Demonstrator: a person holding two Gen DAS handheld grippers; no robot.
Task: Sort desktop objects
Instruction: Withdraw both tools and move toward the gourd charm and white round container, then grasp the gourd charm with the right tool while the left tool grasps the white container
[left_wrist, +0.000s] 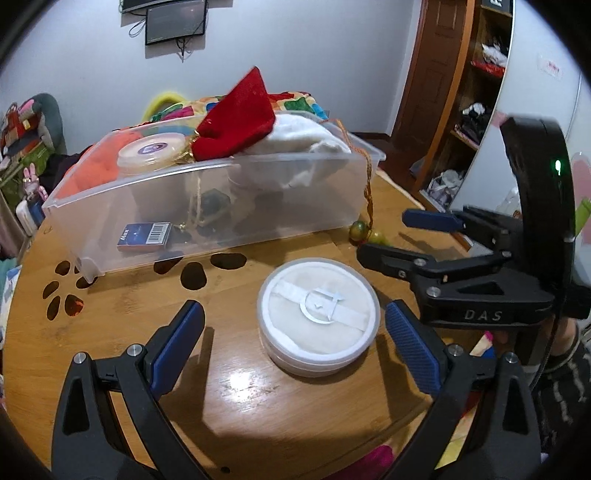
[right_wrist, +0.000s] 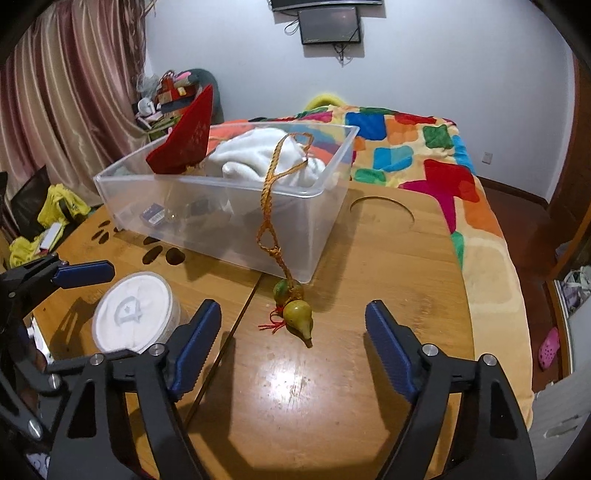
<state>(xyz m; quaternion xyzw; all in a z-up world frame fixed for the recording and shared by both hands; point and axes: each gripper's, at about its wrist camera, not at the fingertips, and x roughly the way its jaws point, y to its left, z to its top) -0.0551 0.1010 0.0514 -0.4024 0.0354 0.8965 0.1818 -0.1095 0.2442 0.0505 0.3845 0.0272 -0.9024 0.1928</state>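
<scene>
Take the clear plastic storage bin (right_wrist: 229, 206) as the marker: everything still loose on the round wooden table (right_wrist: 332, 406) lies on the near side of it, towards the person holding the tools.

The round white lidded powder-puff tub (left_wrist: 319, 315) sits just in front of the bin's long near wall. The left gripper (left_wrist: 295, 332) has it framed: the tub lies straight ahead between the two blue pads, slightly nearer the right-hand one, with table showing on either side, so the jaws stand wide and grip nothing. Being round, the tub offers no preferred axis; any squeeze across it would do, I'd judge.

Off the bin's near corner lies the pair of small green-yellow gourd charms (right_wrist: 295, 314) on a braided orange cord (right_wrist: 273, 192), the cord running up the bin's wall and over its rim onto the white cloth (right_wrist: 258, 158) inside. The right gripper (right_wrist: 295, 339) is spread open around empty table, the gourds just ahead and between its fingers. The front gourd's long axis points its tip back towards that gripper, roughly along the fingers, so closing across its belly looks the natural take.

Each hand is nearer its own item; neither needs to cross.
</scene>
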